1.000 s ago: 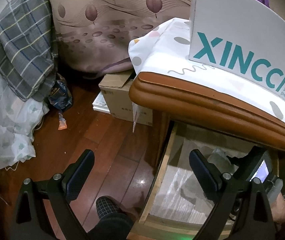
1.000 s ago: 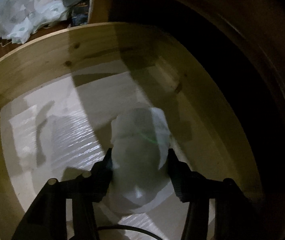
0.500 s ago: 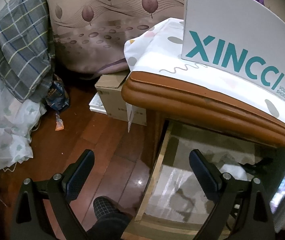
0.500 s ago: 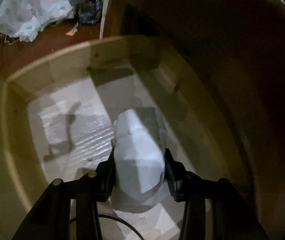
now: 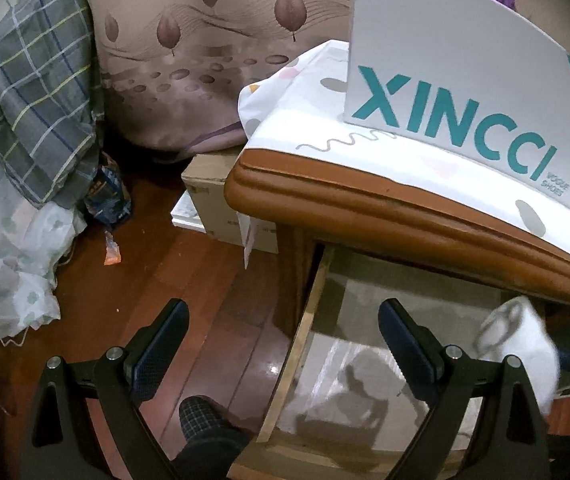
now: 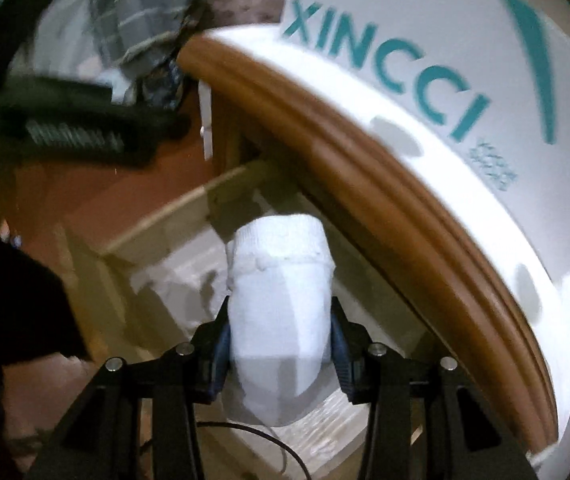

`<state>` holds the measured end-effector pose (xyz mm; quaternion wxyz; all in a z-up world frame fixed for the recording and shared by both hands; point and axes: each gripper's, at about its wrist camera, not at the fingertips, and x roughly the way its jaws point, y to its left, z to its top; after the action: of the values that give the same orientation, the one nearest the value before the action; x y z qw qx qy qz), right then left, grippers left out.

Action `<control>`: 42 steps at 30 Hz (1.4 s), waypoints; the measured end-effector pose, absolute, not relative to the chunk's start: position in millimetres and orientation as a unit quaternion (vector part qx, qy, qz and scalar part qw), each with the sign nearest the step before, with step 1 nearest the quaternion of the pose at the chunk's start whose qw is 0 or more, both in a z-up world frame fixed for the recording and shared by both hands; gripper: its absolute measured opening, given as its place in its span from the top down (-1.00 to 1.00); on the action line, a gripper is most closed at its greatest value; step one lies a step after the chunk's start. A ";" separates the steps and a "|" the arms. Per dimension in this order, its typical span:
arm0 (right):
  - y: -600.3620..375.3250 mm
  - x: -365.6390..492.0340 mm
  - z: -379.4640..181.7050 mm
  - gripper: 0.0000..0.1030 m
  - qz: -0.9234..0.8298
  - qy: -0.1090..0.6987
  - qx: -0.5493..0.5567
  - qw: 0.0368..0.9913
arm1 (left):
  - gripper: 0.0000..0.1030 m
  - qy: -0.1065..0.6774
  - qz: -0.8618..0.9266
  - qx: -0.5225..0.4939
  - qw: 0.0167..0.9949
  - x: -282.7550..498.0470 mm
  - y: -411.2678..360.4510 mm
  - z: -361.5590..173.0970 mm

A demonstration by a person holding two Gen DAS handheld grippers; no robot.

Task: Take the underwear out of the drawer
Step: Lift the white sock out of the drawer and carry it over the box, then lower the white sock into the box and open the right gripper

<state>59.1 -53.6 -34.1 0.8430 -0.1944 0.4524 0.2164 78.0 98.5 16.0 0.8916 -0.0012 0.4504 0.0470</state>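
The orange-brown wooden tabletop edge (image 5: 385, 200) overhung the back of the open pale wooden drawer (image 5: 285, 380); in front of that edge the drawer was open from above.

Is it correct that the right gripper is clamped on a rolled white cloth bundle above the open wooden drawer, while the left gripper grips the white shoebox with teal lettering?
Not quite. In the left wrist view the left gripper is open and empty, and the white shoebox with teal lettering sits apart on the cabinet top. The rest holds: the right gripper is clamped on the rolled white cloth bundle above the open wooden drawer.

Black claw (image 6: 279, 332), blue pads (image 6: 221, 340)
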 end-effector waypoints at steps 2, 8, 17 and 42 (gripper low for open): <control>-59.1 55.6 -21.2 0.16 0.203 0.450 -0.163 0.854 | -0.84 0.443 0.042 0.002 0.895 76.2 95.0 18.4; -75.7 47.4 10.7 0.16 0.163 0.436 -0.093 0.880 | -0.84 0.422 0.034 0.019 0.906 73.2 84.8 26.0; -108.6 39.5 73.1 0.16 0.121 0.404 -0.040 0.906 | -0.84 0.412 0.026 0.023 0.910 73.1 77.7 29.9; -143.2 155.6 172.4 0.16 0.036 0.347 -0.002 0.937 | -0.84 0.406 0.028 0.019 0.913 75.9 81.5 36.4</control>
<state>155.6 -143.2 172.4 0.9371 -0.0021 0.3473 0.0355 75.9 81.5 36.4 0.9134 0.0188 0.4056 0.0283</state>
